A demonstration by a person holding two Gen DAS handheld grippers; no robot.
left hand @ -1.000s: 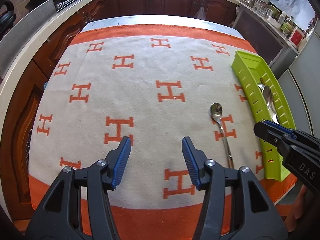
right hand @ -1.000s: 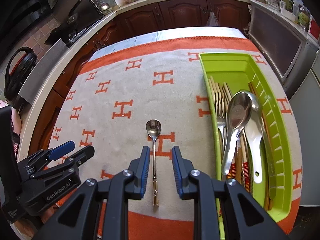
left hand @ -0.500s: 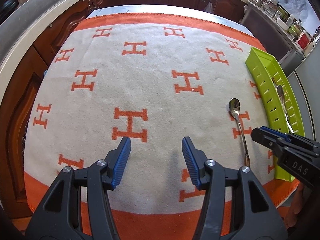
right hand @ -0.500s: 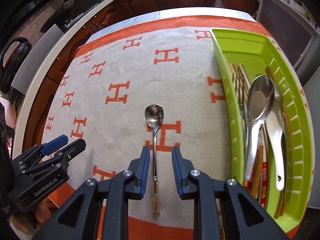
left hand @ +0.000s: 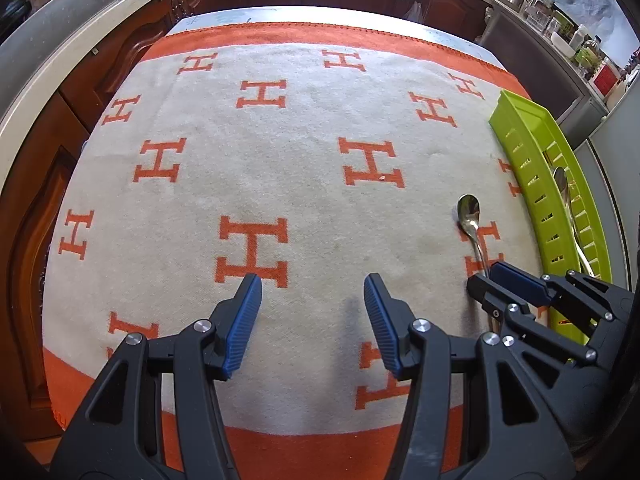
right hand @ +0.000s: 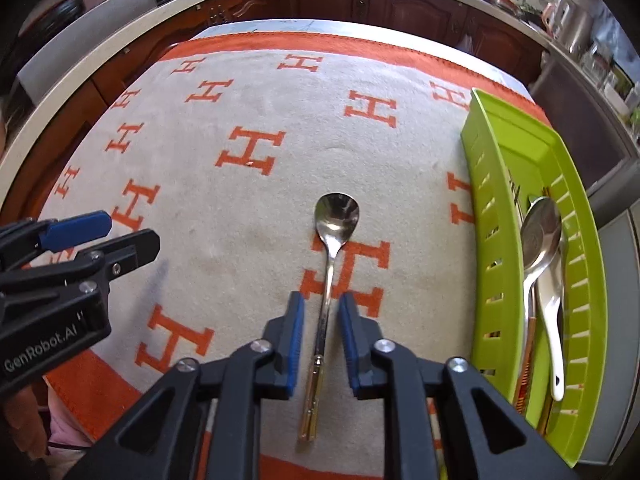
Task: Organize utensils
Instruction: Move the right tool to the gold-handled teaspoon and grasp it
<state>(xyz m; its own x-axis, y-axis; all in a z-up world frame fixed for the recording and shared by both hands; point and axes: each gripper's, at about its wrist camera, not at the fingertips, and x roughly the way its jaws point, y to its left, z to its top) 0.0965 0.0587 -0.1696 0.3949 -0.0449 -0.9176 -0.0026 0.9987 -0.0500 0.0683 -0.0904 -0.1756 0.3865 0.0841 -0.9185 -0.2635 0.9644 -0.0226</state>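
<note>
One small spoon (right hand: 335, 240) lies alone on the orange-and-cream cloth (right hand: 260, 200), bowl pointing away. The right gripper (right hand: 320, 332) straddles its handle, fingers narrowly apart, not touching it. The left gripper (left hand: 312, 312) hovers over bare cloth, fingers wide apart. One green tray (right hand: 488, 184) sits just right of the spoon, holding two large spoons (right hand: 540, 232) plus other cutlery I can't count.

Both wrist views look forward, low over the blanket (left hand: 312, 184), sharing the spoon (right hand: 334, 236).
</note>
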